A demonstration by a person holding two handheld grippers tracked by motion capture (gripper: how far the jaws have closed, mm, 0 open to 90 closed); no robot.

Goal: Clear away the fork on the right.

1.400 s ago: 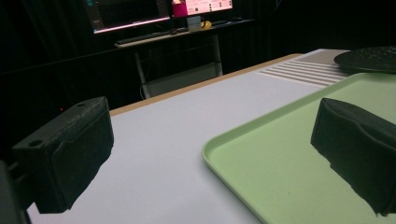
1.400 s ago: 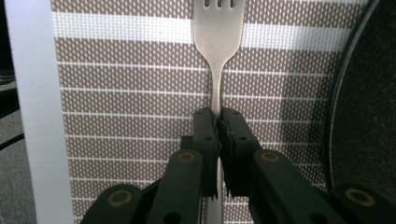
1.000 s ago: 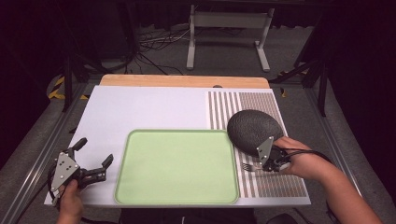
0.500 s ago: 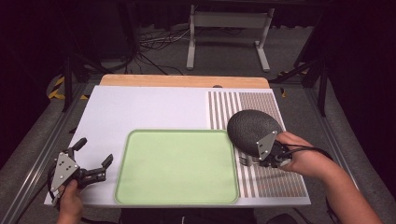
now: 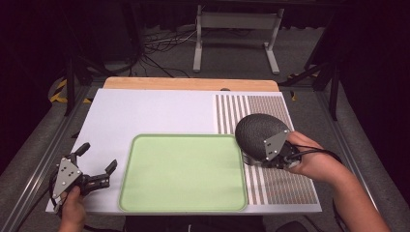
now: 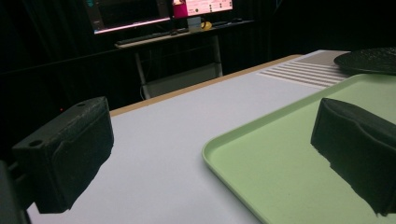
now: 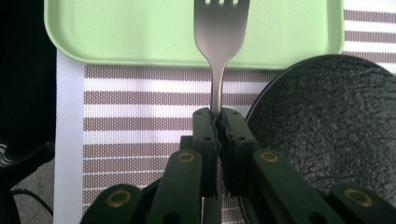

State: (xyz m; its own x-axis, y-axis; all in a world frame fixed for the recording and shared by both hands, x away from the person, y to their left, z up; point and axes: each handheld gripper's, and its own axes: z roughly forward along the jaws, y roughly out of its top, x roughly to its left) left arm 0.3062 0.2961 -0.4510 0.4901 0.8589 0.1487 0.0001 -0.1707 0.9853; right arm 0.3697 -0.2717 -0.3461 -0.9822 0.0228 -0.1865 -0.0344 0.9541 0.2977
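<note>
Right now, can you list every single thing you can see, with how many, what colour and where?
fork: one, silver, pinched by its handle, tines over the tray's edge
tray: one, light green, front middle of the table
plate: one, dark speckled, on the striped mat right of the tray
striped mat: one, brown and white, right side of the table
table: one, white top with a wooden far edge
metal stand: one, grey, on the floor behind the table
left gripper: one, black, fingers apart, front left, holding nothing
right gripper: one, black, fingers shut on the fork
hands: two, at the bottom corners
</note>
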